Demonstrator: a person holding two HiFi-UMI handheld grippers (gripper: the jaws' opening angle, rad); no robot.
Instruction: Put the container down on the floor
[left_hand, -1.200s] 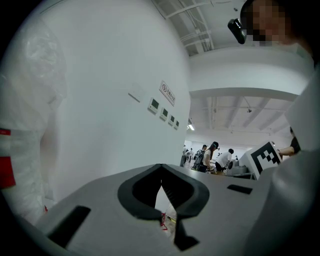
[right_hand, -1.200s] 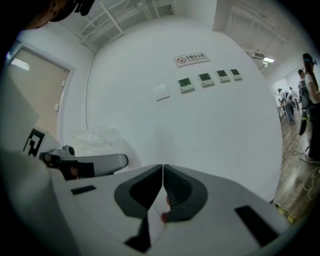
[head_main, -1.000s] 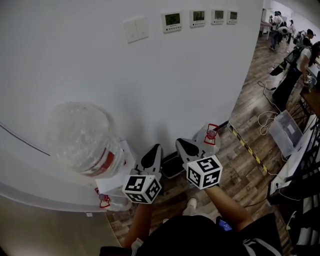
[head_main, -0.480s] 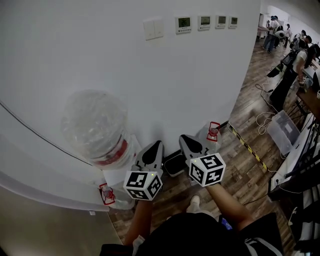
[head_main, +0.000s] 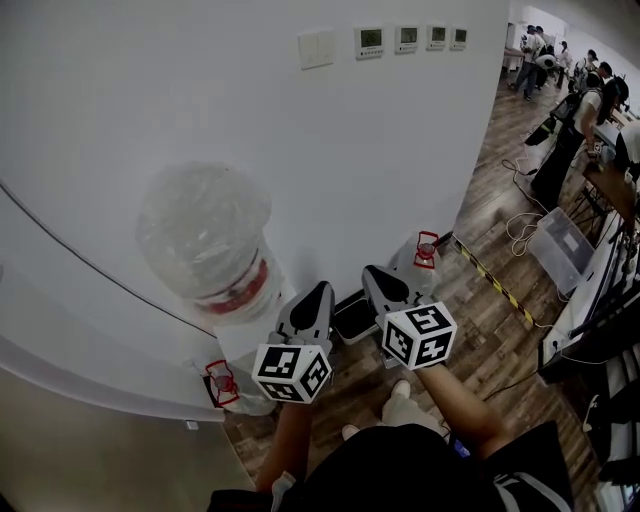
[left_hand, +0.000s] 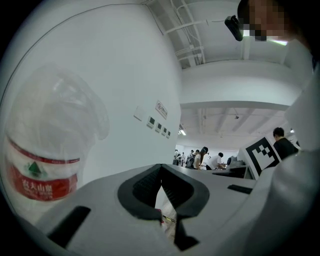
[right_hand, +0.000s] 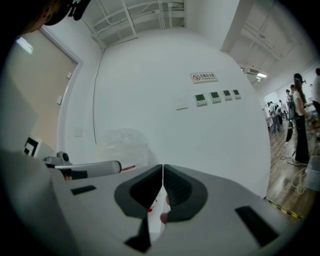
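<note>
While closing on the wall, carries left gripper (head_main: 318, 292) and right gripper (head_main: 372, 274) level and side by side. Holds both sets of jaws pressed together, tips meeting, pinching nothing. Shows only wall and floor through the slot behind the pads in either gripper view.

Has brought bottle (head_main: 205, 235), upended on dispenser (head_main: 240, 340), up and to the right in head view since a second ago, nearer left gripper. Has likewise slid wall panels (head_main: 371, 40) rightward and left jug (head_main: 245, 400) a little up. Reads as a step or turn toward dispenser, with grippers riding along on the body rather than reaching out.

Leaves the task's thing unsettled. Could be bottle, perched on dispenser and well off floor (head_main: 480, 340). Could equally be one of two jugs, each upright on floor with a red cap: left jug at dispenser's foot, right jug (head_main: 408, 270) against the wall just past right gripper.

Fits two stages, then: an approach to bottle with jaws not spread for it, or a jug lying on floor as the task wants, with jaws let go. Cannot tell which from this moment. Means, either way, nothing in the jaws to lower.
</note>
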